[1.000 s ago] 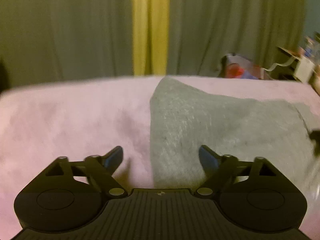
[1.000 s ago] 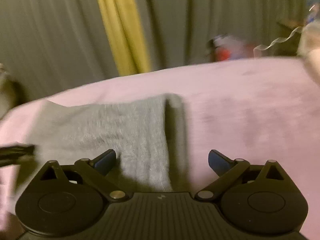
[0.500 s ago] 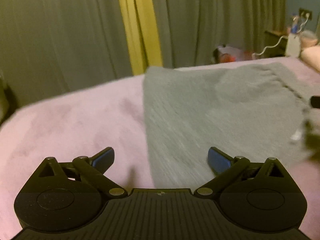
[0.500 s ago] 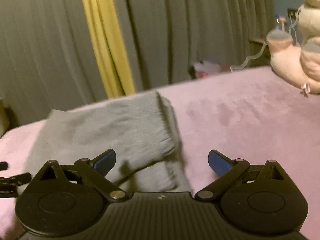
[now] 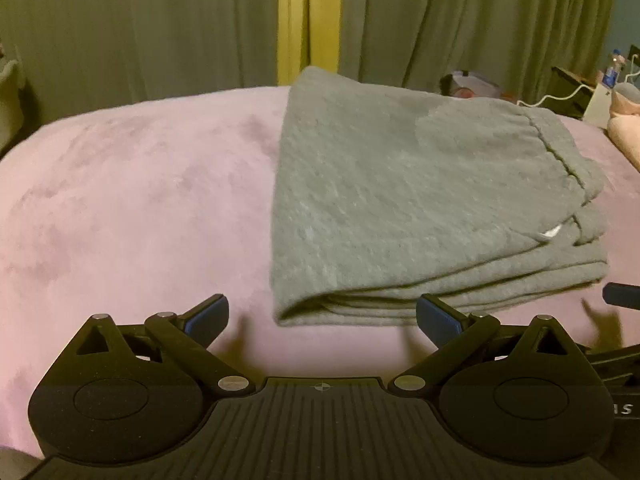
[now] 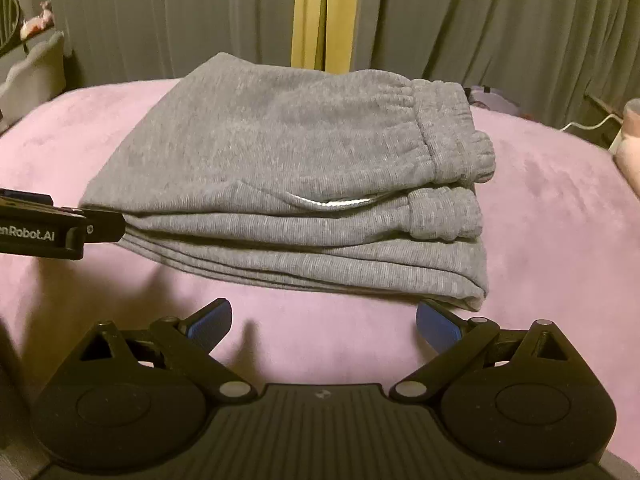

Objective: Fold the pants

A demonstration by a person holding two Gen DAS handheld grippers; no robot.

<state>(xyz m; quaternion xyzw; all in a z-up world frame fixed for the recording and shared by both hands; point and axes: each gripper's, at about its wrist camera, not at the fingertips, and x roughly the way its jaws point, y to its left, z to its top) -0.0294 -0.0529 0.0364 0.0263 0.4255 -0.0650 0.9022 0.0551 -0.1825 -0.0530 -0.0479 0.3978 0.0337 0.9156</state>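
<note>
The grey sweatpants [image 6: 288, 168] lie folded into a thick stack on the pink plush bedspread [image 6: 552, 216], waistband [image 6: 440, 120] uppermost at the right. The left gripper [image 5: 322, 316] sits at the near left corner of the stack, fingers spread wide with nothing between them; the right gripper [image 6: 324, 320] hangs just short of the near edge, jaws apart and empty too. The fold looks essentially finished (layers line up fairly well). What remains, I'd say, is tidying: press the bulging cuffs [image 6: 444, 216] flat and nudge the bottom layer in without dragging the stack.
</note>
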